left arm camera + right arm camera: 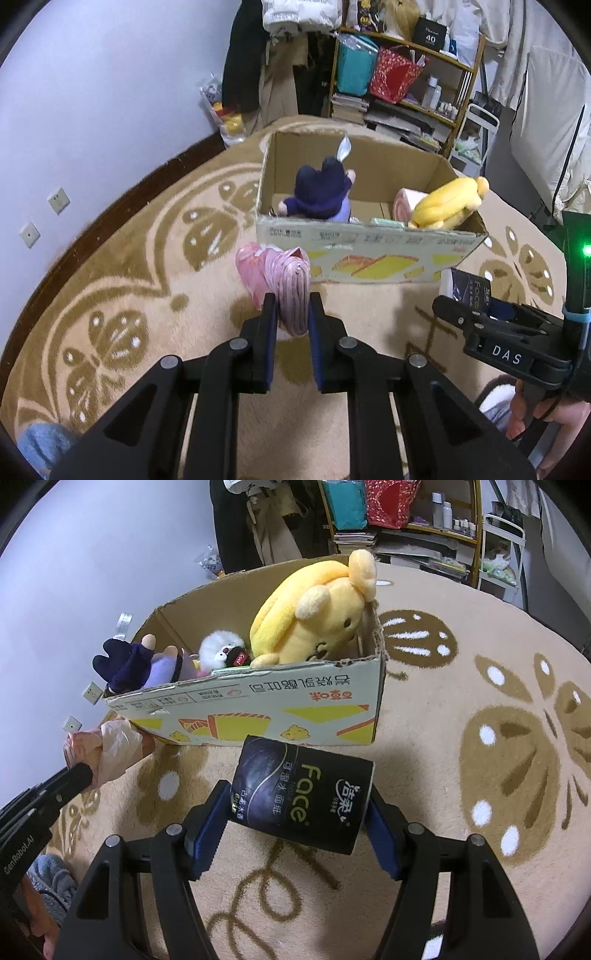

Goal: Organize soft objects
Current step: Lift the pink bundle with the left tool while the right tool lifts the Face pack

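My left gripper (291,306) is shut on a pink plush doll (284,280) and holds it above the rug, just in front of the cardboard box (369,254). A dark tissue pack marked "Face" (301,794) is clamped between the blue pads of my right gripper (297,805), near the box's front wall (258,712). Inside the box lie a navy and purple doll (321,192), a yellow dog plush (314,616) leaning on the right corner, a white fluffy toy (221,650) and a pink roll (404,205). In the left wrist view the right gripper (469,310) shows at the right.
A beige rug with brown patterns (147,280) covers the floor. Behind the box stands a cluttered shelf (406,74) with bags, books and bottles, and hanging clothes (280,74). A lilac wall (92,110) with sockets runs on the left. A bag of toys (225,114) sits by the wall.
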Available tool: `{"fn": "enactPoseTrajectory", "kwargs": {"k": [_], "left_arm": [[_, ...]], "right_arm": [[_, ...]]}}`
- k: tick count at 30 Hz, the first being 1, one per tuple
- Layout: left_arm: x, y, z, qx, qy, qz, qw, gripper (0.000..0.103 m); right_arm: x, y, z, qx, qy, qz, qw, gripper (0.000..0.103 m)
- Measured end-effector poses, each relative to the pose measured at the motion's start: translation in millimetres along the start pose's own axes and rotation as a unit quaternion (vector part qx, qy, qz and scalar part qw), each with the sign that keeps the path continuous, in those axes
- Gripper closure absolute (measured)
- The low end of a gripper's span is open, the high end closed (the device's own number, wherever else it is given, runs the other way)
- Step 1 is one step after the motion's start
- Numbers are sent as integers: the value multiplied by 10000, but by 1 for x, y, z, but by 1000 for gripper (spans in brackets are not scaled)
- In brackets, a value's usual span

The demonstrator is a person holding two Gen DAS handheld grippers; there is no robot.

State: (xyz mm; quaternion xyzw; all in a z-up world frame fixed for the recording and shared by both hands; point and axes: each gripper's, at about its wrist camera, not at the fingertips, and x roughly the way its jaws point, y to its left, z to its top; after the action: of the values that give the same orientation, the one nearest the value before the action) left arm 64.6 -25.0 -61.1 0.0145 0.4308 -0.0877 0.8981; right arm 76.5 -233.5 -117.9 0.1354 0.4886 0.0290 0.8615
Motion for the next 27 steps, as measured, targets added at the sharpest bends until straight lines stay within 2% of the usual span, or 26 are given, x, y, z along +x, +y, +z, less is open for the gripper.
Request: {"fn": "enactPoseTrajectory", "kwargs": {"k": [6, 12, 27], "left_arm": [[-9, 3, 7, -22, -274, 71, 9996, 89], [-24, 5, 17, 18, -601, 43, 9982, 89], [-80, 22, 51, -51, -1502, 37, 9886, 90]], "right_arm": [[-3, 2, 1, -44, -78, 32, 10000, 30], [-18, 14, 7, -281, -400, 146, 9987, 31], [-55, 33, 27, -598, -1088, 269, 9919, 31]]}}
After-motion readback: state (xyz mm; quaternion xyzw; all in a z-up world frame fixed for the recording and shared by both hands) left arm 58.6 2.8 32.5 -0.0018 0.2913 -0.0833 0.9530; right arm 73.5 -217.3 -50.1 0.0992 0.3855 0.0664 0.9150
